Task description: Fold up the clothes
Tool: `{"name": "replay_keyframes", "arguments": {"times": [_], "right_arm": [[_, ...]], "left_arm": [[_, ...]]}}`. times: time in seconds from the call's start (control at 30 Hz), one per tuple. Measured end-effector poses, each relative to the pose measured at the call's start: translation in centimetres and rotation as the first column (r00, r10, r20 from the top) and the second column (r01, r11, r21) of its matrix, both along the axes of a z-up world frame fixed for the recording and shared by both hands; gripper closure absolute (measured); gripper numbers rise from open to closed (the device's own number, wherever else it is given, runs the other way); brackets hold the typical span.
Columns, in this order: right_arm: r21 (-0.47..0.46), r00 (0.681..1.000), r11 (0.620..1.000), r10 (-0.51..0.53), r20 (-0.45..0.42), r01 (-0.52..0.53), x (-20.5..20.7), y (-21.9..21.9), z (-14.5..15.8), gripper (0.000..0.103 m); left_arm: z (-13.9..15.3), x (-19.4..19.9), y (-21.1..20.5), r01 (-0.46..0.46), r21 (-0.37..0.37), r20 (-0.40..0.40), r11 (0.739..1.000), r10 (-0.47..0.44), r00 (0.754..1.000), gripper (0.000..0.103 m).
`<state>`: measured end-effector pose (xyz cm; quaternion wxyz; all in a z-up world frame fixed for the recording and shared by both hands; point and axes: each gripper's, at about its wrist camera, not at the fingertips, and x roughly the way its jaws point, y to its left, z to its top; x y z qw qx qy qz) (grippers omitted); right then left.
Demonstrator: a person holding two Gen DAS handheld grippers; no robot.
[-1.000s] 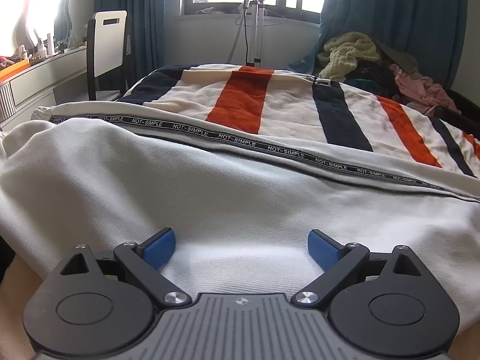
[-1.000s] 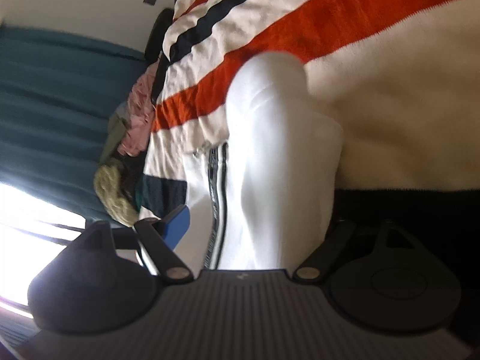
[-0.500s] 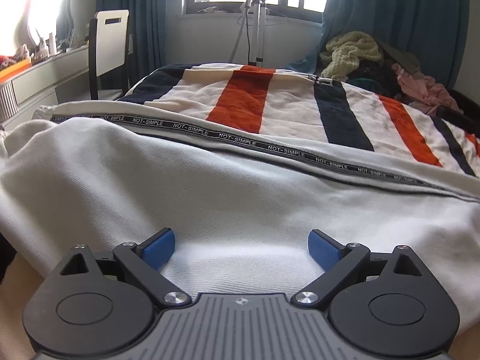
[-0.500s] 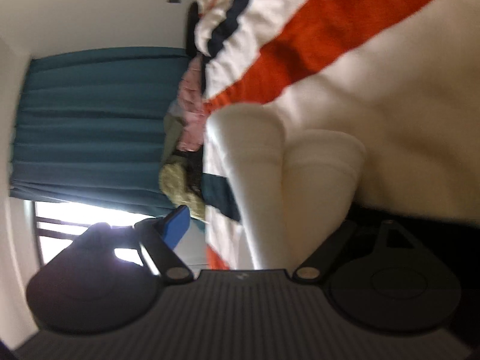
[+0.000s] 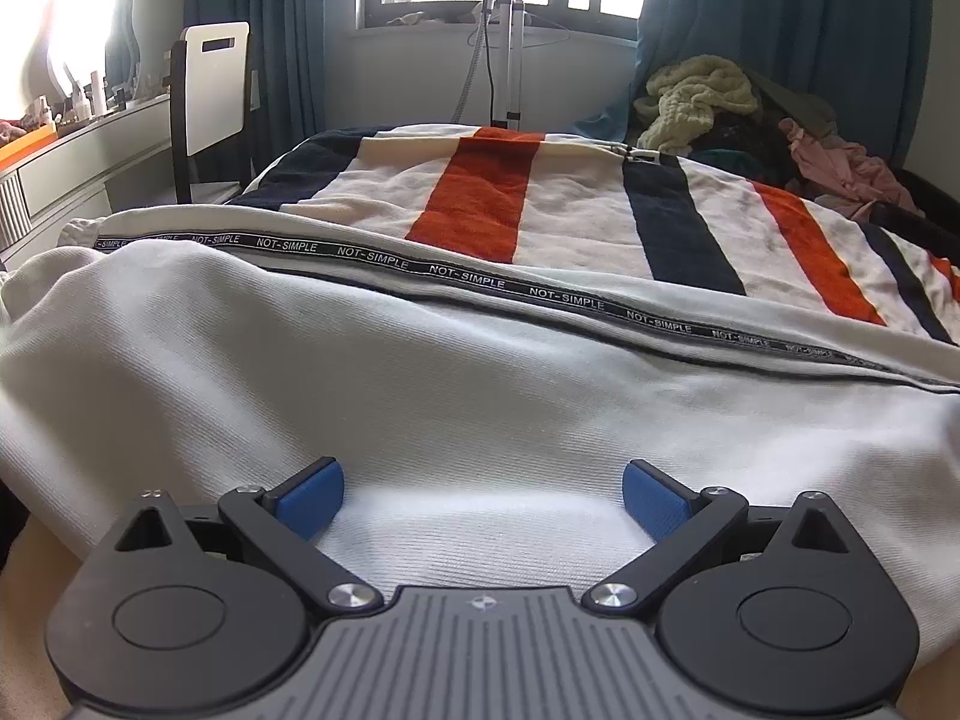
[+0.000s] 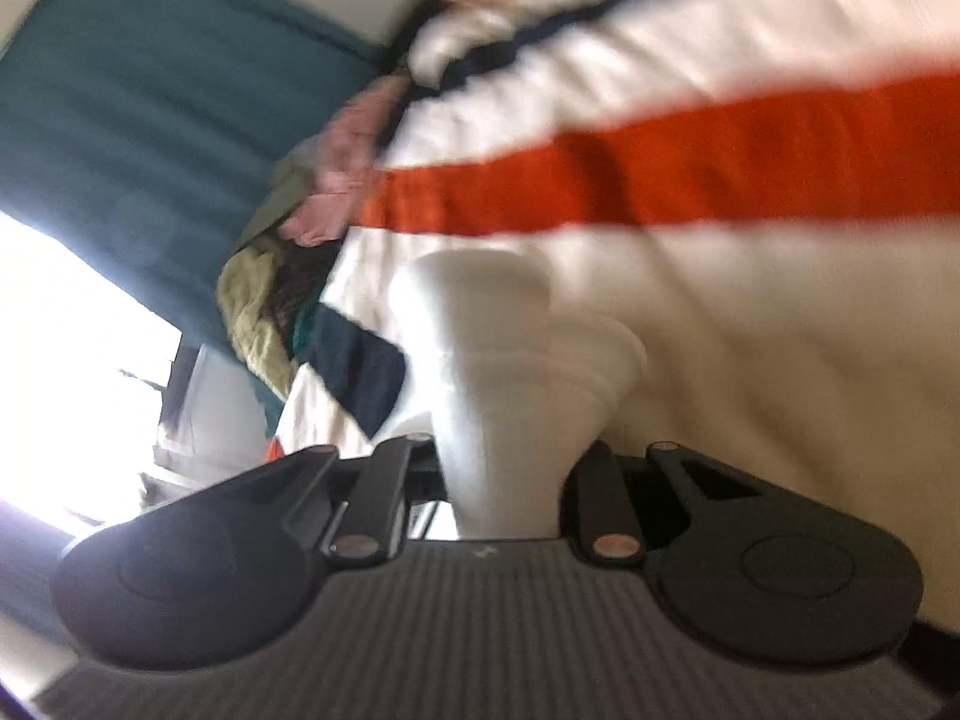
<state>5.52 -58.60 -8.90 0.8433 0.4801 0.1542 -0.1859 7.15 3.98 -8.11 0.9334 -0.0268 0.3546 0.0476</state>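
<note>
A white garment (image 5: pixel 420 378) with a black "NOT-SIMPLE" tape stripe (image 5: pixel 468 279) lies spread across the near edge of the bed. My left gripper (image 5: pixel 483 501) is open, its blue pads resting low on the white cloth with fabric between them. In the blurred, rolled right wrist view, my right gripper (image 6: pixel 501 480) is shut on a bunched fold of the same white garment (image 6: pixel 516 372), which stands up between the jaws above the striped blanket.
A cream blanket with orange and navy stripes (image 5: pixel 540 204) covers the bed. A pile of clothes (image 5: pixel 750 120) sits at the far right by teal curtains. A white chair (image 5: pixel 213 90), a desk (image 5: pixel 78 150) and a garment steamer pole (image 5: pixel 504 48) stand beyond.
The right gripper has closed on the white fold and rolled further, with the view blurring. The left gripper and the cloth under it have stayed almost still.
</note>
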Motion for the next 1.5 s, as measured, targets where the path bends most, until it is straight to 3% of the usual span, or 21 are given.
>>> {"name": "replay_keyframes", "arguments": {"times": [0.07, 0.2, 0.37, 0.53, 0.6, 0.7, 0.77, 0.83, 0.87, 0.9, 1.0, 1.17, 1.37, 1.47, 1.5], "right_arm": [[-0.156, 0.999, 0.987, 0.035, 0.01, -0.033, 0.3, 2.1, 2.6, 0.084], [-0.407, 0.992, 0.91, 0.109, 0.056, -0.077, 0.0, 7.2, 7.4, 0.084], [-0.659, 0.965, 0.745, 0.235, 0.113, -0.104, -1.6, 15.7, 11.8, 0.085], [-0.806, 0.914, 0.565, 0.397, 0.082, -0.173, -2.2, 24.5, 11.8, 0.085], [-0.849, 0.882, 0.473, 0.472, 0.018, -0.236, -2.4, 28.0, 10.7, 0.085], [-0.859, 0.802, 0.328, 0.58, -0.145, -0.392, -1.9, 32.4, 7.9, 0.085], [-0.829, 0.724, 0.225, 0.632, -0.276, -0.512, -1.5, 35.2, 5.6, 0.085], [-0.785, 0.632, 0.096, 0.657, -0.412, -0.612, -1.8, 38.2, 3.0, 0.085], [-0.772, 0.607, 0.039, 0.643, -0.466, -0.635, -2.4, 40.0, 2.0, 0.085], [-0.777, 0.607, -0.014, 0.615, -0.503, -0.63, -2.9, 41.2, 1.0, 0.085], [-0.807, 0.632, -0.024, 0.608, -0.48, -0.59, -3.0, 41.3, 1.0, 0.084], [-0.885, 0.665, 0.053, 0.681, -0.307, -0.463, -4.9, 42.6, 4.3, 0.084], [-0.802, 0.626, 0.113, 0.692, -0.36, -0.587, -3.7, 44.8, 1.6, 0.082], [-0.778, 0.592, 0.098, 0.709, -0.383, -0.621, -3.5, 44.8, 1.8, 0.069], [-0.761, 0.568, 0.1, 0.728, -0.384, -0.641, -3.5, 44.5, 2.2, 0.059]], "left_arm": [[0.2, 0.0, 0.2, 0.002, -0.012, 0.001, 1.0, -0.002, 1.0, 0.003], [0.6, 0.1, 0.5, -0.006, -0.028, 0.006, 1.0, 0.006, 1.0, 0.003], [1.3, -0.1, 0.7, -0.02, -0.024, 0.02, 1.0, 0.021, 1.0, 0.003], [2.0, -0.4, 1.2, -0.042, -0.031, 0.032, 0.999, 0.043, 0.999, 0.003], [2.2, -0.5, 1.4, -0.056, -0.028, 0.028, 0.998, 0.057, 0.998, 0.003], [2.4, -0.4, 1.6, -0.072, -0.024, 0.02, 0.997, 0.072, 0.997, 0.003], [2.6, -0.5, 1.8, -0.079, -0.032, 0.019, 0.996, 0.08, 0.997, 0.003], [2.7, -0.6, 2.0, -0.086, -0.047, 0.021, 0.995, 0.087, 0.996, 0.003], [2.8, -0.6, 2.2, -0.09, -0.056, 0.023, 0.994, 0.091, 0.996, 0.003], [2.9, -0.7, 2.3, -0.094, -0.066, 0.024, 0.993, 0.095, 0.995, 0.003], [3.2, -0.8, 2.9, -0.11, -0.098, 0.031, 0.989, 0.113, 0.993, 0.003], [3.9, -1.2, 4.6, -0.17, -0.173, 0.061, 0.97, 0.183, 0.981, 0.003], [4.2, -1.1, 6.2, -0.211, -0.23, 0.065, 0.95, 0.232, 0.971, 0.003], [4.3, -0.9, 6.4, -0.201, -0.263, 0.074, 0.944, 0.227, 0.971, 0.003], [4.4, -0.9, 6.3, -0.191, -0.269, 0.083, 0.944, 0.221, 0.972, 0.003]]}}
